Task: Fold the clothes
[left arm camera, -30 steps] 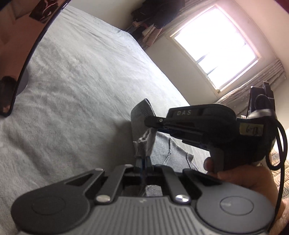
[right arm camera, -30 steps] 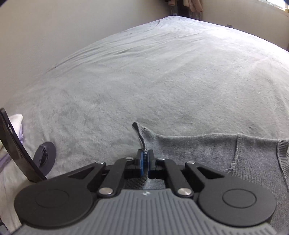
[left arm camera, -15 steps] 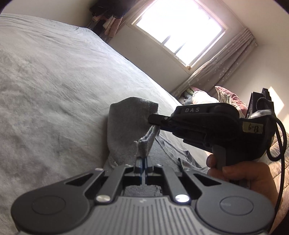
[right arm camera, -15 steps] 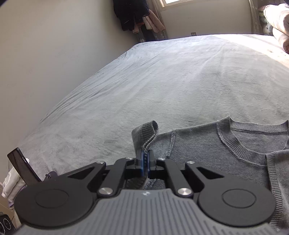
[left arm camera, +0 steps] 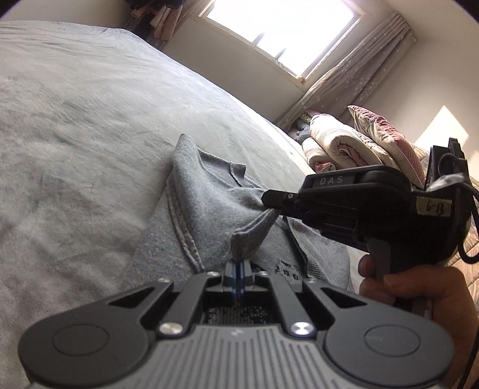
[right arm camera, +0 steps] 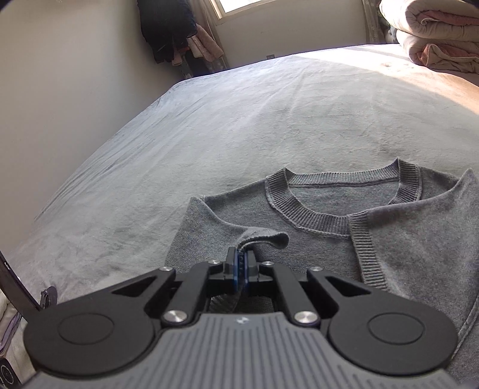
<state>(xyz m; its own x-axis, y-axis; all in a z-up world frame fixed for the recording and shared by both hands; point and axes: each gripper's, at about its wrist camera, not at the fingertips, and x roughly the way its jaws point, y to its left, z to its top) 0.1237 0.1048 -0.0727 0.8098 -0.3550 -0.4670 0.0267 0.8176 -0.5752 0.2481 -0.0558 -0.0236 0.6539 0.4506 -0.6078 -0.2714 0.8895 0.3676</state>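
While a grey knit sweater [right arm camera: 323, 227] is lying spread on the bed [right arm camera: 239, 119], which is covered in a grey fleece blanket [left arm camera: 74, 119], both grippers are pinching parts of it. In the left wrist view the left gripper [left arm camera: 238, 270] is keeping its jaws clenched on a raised fold of the ribbed cuff [left arm camera: 248, 236], the cloth standing up in a small peak just above the blue pads. Just beside it, on the right of that view, the right gripper [left arm camera: 271, 199] is reaching in from the side with a person's hand [left arm camera: 419, 296] wrapped round its handle, and its tip is touching the same lifted stretch of knit. In the right wrist view the right gripper's jaws are likewise clenched, grasping a thin curl of sweater edge [right arm camera: 263, 238] that is looping over to the right above the pads. Beyond that curl the ribbed crew neckline [right arm camera: 344, 191] is lying open and facing up, and a sleeve [right arm camera: 419, 239] is lying folded across the right side of the body, its ribbed edge running down from the collar. At the far end of the bed a rolled quilt [right arm camera: 434, 33] is sitting in sunlight, near a bright window [left arm camera: 284, 27] with a pale curtain [left arm camera: 359, 59]. Dark clothes [right arm camera: 167, 30] are hanging in the corner by the wall.
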